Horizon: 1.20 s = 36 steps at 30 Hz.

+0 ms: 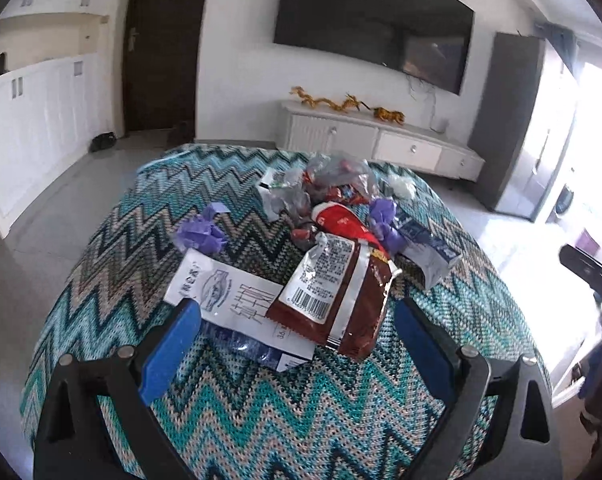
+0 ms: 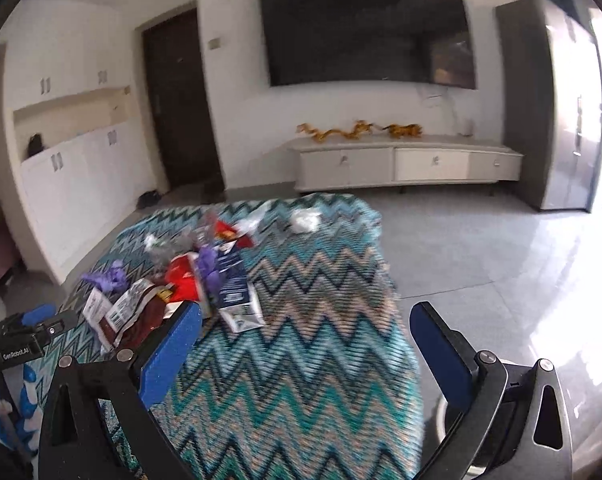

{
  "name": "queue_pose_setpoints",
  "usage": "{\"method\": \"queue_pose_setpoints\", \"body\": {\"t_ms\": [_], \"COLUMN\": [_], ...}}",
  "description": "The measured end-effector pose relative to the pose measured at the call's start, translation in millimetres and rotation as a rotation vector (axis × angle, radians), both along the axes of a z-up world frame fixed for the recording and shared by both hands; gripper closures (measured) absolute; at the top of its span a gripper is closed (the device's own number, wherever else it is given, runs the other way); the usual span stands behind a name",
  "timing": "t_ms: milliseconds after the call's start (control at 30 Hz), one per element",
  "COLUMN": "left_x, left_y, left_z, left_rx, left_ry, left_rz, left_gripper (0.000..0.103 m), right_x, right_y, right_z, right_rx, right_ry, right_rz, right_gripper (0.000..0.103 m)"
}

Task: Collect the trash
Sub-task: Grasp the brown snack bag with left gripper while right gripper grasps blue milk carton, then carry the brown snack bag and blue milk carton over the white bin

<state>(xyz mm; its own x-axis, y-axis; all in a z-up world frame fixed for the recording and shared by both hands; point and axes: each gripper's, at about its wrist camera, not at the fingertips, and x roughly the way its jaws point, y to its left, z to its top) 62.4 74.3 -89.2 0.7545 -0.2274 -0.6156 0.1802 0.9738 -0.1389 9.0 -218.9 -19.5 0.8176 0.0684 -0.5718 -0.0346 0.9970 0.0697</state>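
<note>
A heap of trash lies on a table covered by a zigzag cloth (image 1: pixel 261 412). Nearest my left gripper (image 1: pixel 297 316) are a brown snack wrapper (image 1: pixel 341 300) and a white paper packet (image 1: pixel 225 296); the gripper is open, its blue fingers either side of them. Behind lie a red wrapper (image 1: pixel 341 220), purple crumpled bits (image 1: pixel 199 234), a blue-white packet (image 1: pixel 429 248) and clear plastic (image 1: pixel 333 176). My right gripper (image 2: pixel 305 324) is open and empty over the cloth (image 2: pixel 301 360), right of the heap; the brown wrapper (image 2: pixel 137 316) is by its left finger.
A white crumpled tissue (image 2: pixel 305 221) lies at the table's far end. The table's right edge drops to a glossy tiled floor (image 2: pixel 481 260). A white TV cabinet (image 2: pixel 405 164), wall TV and dark door stand behind. The left gripper's body (image 2: pixel 21 340) shows at left.
</note>
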Motion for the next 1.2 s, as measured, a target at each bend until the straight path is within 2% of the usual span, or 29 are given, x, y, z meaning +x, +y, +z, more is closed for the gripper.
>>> {"method": "queue_pose_setpoints", "body": {"t_ms": [167, 467, 567, 667, 733, 767, 800, 967, 1033, 1100, 1200], "left_x": [21.0, 62.5, 67.4, 66.9, 67.3, 66.5, 66.4, 64.5, 61.6, 57.8, 51.3], "left_y": [-19.8, -52.8, -58.4, -62.4, -63.2, -63.4, -63.3, -57.4, -53.1, -50.0, -46.7], "left_z": [-10.9, -36.9, -45.4, -46.7, -46.6, -46.6, -46.3, -40.8, -36.3, -30.0, -21.5], "left_rx": [0.031, 0.156, 0.192, 0.211, 0.211, 0.214, 0.222, 0.198, 0.167, 0.136, 0.107], "left_ry": [0.05, 0.107, 0.12, 0.109, 0.109, 0.106, 0.103, 0.103, 0.104, 0.102, 0.1], "left_rz": [-0.125, -0.2, -0.21, -0.213, -0.21, -0.206, -0.202, -0.187, -0.178, -0.179, -0.18], "left_gripper": [0.005, 0.005, 0.005, 0.005, 0.006, 0.01, 0.024, 0.049, 0.055, 0.072, 0.079], "right_x": [36.9, 97.6, 114.1, 127.5, 130.1, 130.7, 130.3, 116.1, 105.3, 94.6, 76.5], "right_y": [28.8, 54.6, 57.6, 61.8, 62.9, 62.8, 61.7, 53.1, 48.8, 43.6, 33.9], "right_z": [-20.5, -63.4, -75.6, -86.1, -89.5, -91.2, -92.5, -86.8, -81.2, -75.9, -69.3], "right_rx": [0.052, 0.048, 0.066, 0.078, 0.083, 0.086, 0.089, 0.103, 0.107, 0.114, 0.143], "right_ry": [0.065, 0.163, 0.192, 0.213, 0.222, 0.23, 0.234, 0.221, 0.21, 0.199, 0.19], "right_rz": [0.113, 0.212, 0.231, 0.241, 0.246, 0.243, 0.24, 0.217, 0.209, 0.2, 0.183], "right_gripper": [0.005, 0.006, 0.015, 0.029, 0.05, 0.058, 0.064, 0.064, 0.065, 0.065, 0.065]}}
